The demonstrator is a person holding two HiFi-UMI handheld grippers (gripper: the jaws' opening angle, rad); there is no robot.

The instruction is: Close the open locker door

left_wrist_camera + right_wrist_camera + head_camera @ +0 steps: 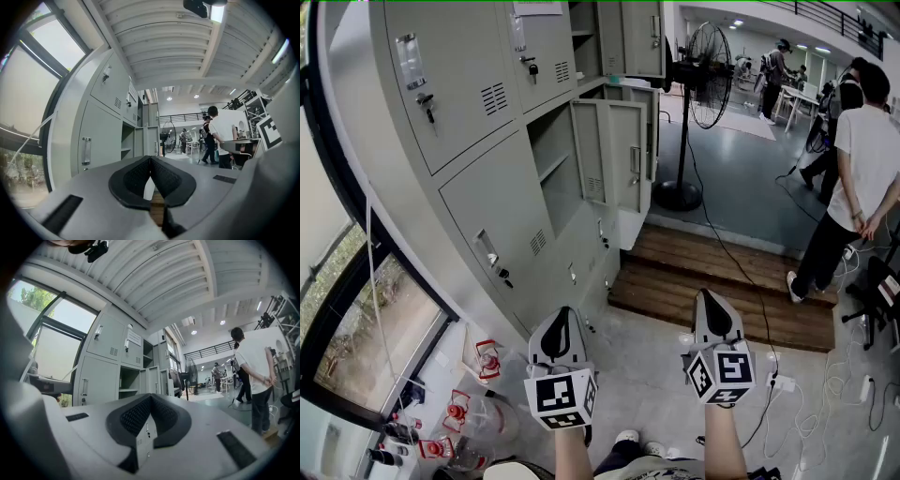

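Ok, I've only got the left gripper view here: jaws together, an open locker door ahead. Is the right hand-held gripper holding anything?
Observer: No, the right hand-held gripper has its jaws together, with nothing between them.
Reviewer: Is either one making contact yet?
Observer: Neither. The head view shows the left hand-held gripper and the right one held low, well short of the open locker door.
Reviewer: Anything down to my left?
Observer: Red-capped containers below the window.
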